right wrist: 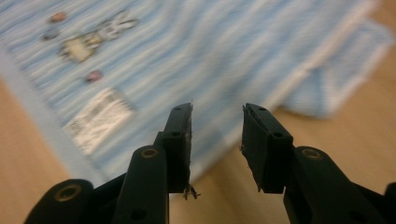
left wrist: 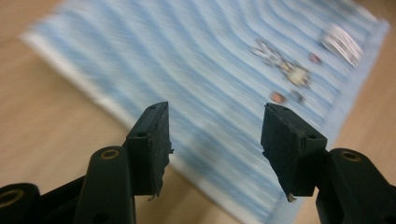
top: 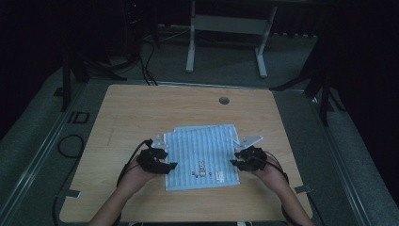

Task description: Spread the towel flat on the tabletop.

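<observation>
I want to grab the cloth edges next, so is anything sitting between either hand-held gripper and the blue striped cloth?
Nothing visible. The left hand-held gripper and right hand-held gripper both have open jaws right at the blue striped cloth's side edges, with bare table around.

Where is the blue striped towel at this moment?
In the high view the blue striped towel lies flat on the near middle of the wooden table, between the left gripper and the right gripper.

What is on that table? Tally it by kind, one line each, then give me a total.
Blue striped cloth: 1
Handheld grippers: 2, left gripper and right gripper, both with jaws open at the cloth's side edges
Total: 3 things on or over the wooden table
</observation>
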